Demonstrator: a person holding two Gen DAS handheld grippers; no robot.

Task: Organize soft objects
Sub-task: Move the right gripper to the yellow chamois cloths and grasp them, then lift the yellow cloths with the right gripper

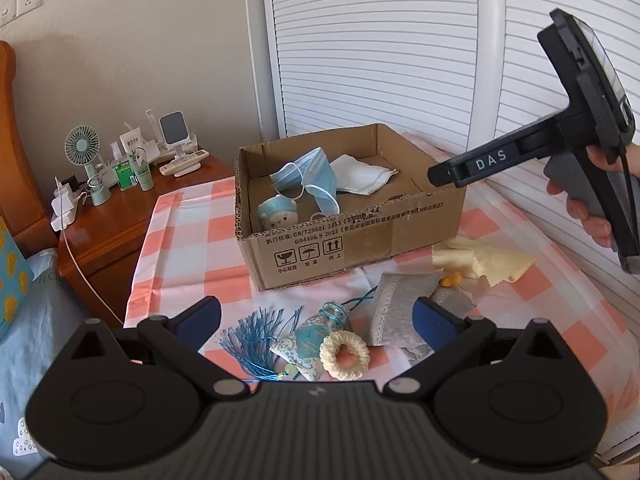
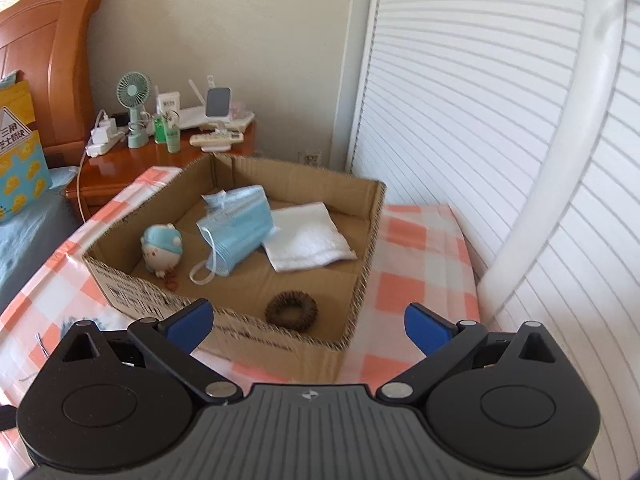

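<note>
We held the right tongs (image 2: pixel 308 322) spread wide and empty just above the near rim of the cardboard box (image 2: pixel 352 264), with the brown ring (image 2: pixel 291 313) lying on the box floor between the blue pads. Farther in, at about 11 o'clock, sat the blue masks (image 2: pixel 236 232), the white cloth (image 2: pixel 308 238) and the small plush toy (image 2: pixel 162 248), leaving bare floor along the near wall. Our left tongs (image 1: pixel 318 320) were spread too, holding nothing, over the checked cloth (image 1: pixel 180 240) in front of the box. Between their pads lay the blue tassel sachet (image 1: pixel 304 332), the cream ring (image 1: pixel 345 354) and the grey lace pouches (image 1: pixel 394 312); the yellow cloth (image 1: pixel 484 262) lay at 2 o'clock, near the box's corner. At 10 o'clock stood a wooden nightstand (image 1: pixel 108 220).
</note>
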